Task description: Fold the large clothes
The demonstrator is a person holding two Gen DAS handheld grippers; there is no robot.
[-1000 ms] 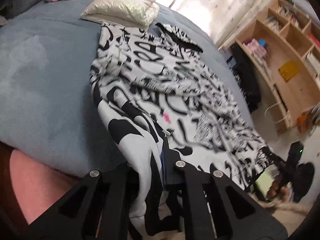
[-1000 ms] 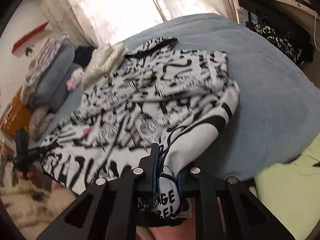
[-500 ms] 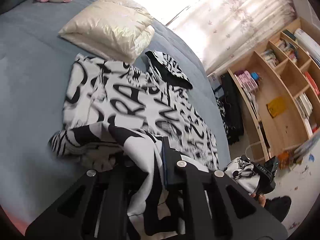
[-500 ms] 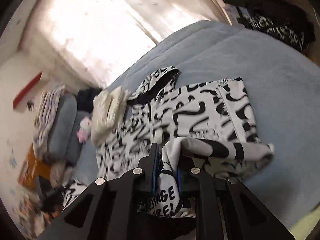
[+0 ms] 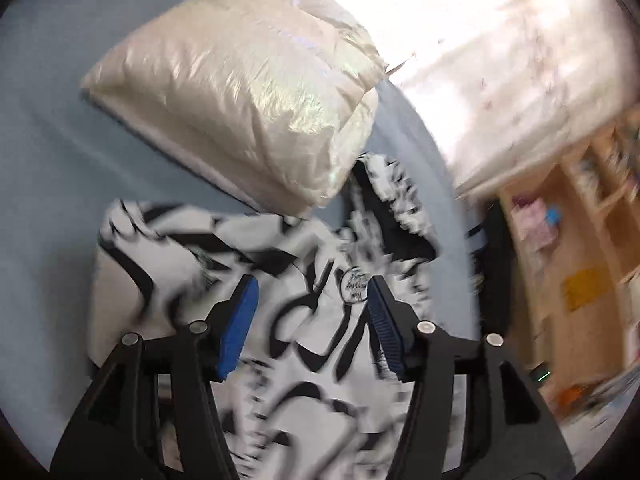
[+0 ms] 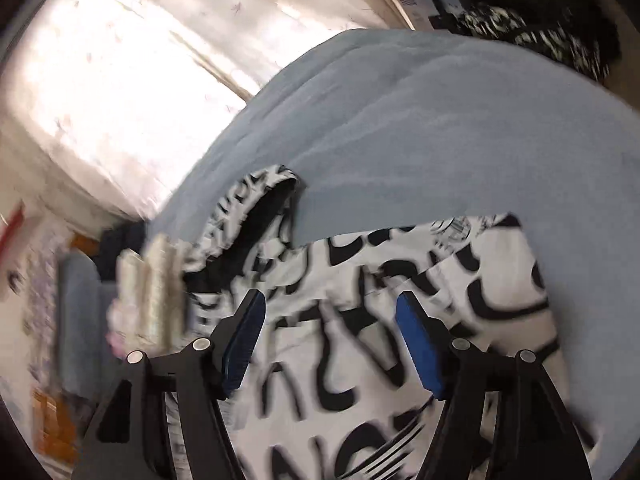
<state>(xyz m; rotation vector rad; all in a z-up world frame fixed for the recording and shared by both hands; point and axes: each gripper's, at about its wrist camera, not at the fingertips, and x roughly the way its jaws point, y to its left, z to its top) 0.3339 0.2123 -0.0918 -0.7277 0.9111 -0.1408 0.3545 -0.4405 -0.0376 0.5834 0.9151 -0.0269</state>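
Both grippers, left (image 5: 310, 300) and right (image 6: 330, 316), have just been opening; their jaws stand apart over the black-and-white hoodie (image 5: 312, 344), gripping nothing, low in each frame.

Each wrist camera looked steeply down along its own fingers, close above the black-and-white garment (image 5: 312, 360) on the blue bed (image 6: 420, 128). Both views shared that garment, its hood (image 6: 256, 208) and the shiny pillow (image 5: 240, 92).

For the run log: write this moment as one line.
left hand-held gripper: open, just released | right hand-held gripper: open, just released | hoodie: folded on bed
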